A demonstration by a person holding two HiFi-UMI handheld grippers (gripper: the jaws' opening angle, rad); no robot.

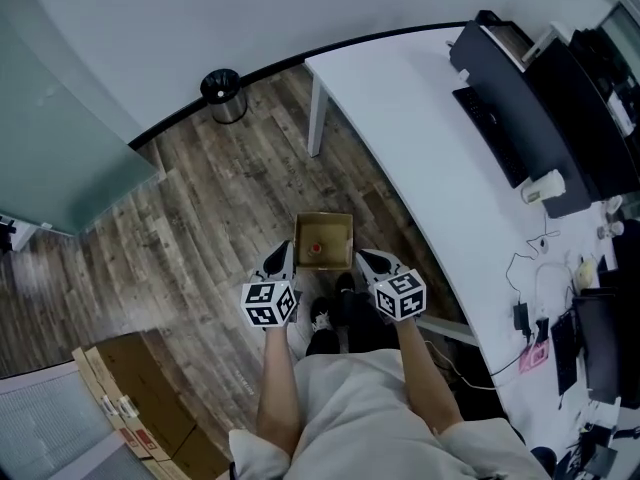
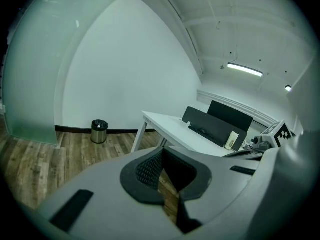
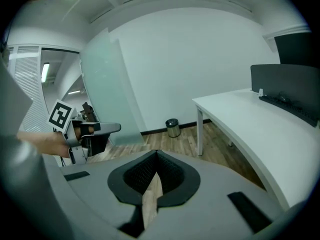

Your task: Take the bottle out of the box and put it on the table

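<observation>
An open cardboard box stands on the wood floor just in front of the person's feet. Inside it the bottle shows from above as a small red-orange cap. My left gripper hovers at the box's near-left corner and my right gripper at its near-right corner; both are above the rim and neither touches the box. In the left gripper view the jaws stand together with nothing held. The right gripper view shows the same, its jaws closed on nothing. The white table curves along the right.
On the table's far side are monitors, a white cup and cables. A metal bin stands by the wall and a frosted glass partition at left. Cardboard boxes lie at the lower left.
</observation>
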